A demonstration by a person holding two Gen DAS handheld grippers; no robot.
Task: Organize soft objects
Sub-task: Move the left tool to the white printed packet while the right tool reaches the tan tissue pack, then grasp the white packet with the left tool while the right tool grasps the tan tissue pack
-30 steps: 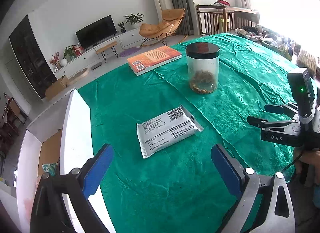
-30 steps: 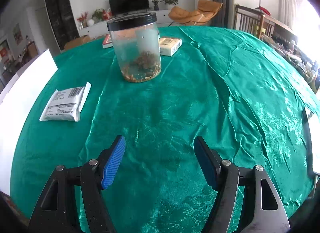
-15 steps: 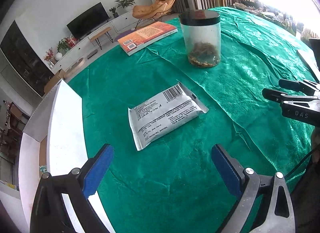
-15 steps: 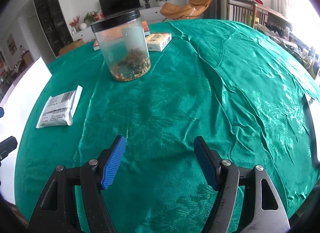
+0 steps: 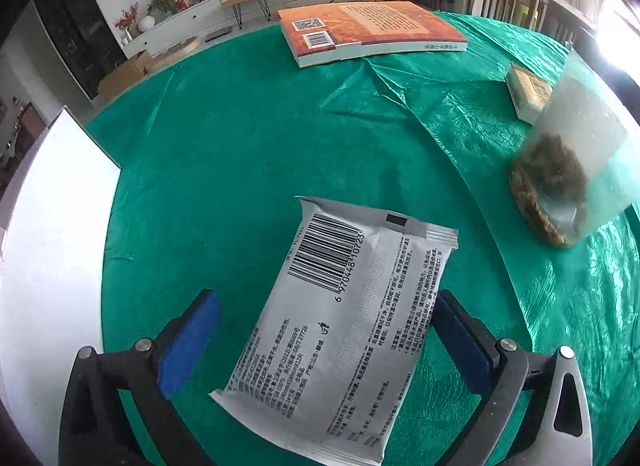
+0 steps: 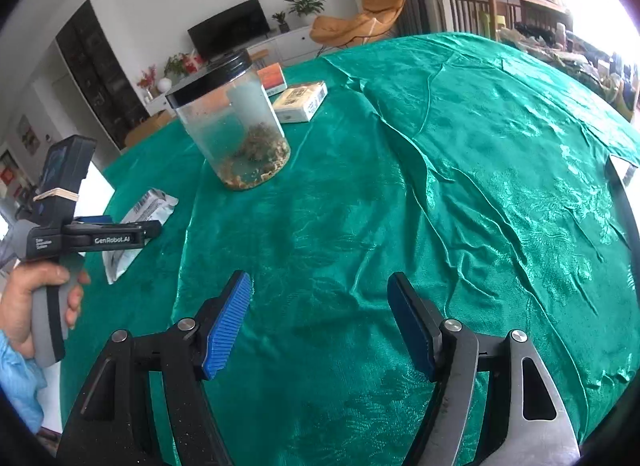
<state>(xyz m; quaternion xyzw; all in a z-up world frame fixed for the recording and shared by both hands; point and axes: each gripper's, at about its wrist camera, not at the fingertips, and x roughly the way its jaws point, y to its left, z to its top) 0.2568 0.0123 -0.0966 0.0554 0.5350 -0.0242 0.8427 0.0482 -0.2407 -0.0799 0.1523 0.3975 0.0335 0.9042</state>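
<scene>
A green-clothed table (image 6: 460, 185) bears a packet (image 5: 344, 322), jar (image 6: 236, 129), book (image 5: 368, 31) and small box (image 6: 302, 101).

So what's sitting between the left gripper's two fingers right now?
The silver packet lies between the open left gripper's fingers on the green tablecloth, in the left wrist view.

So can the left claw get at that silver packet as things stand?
Probably yes. The left claw is open with the silver packet lying flat between its pads, nothing on top; the jar stands off to the right.
</scene>
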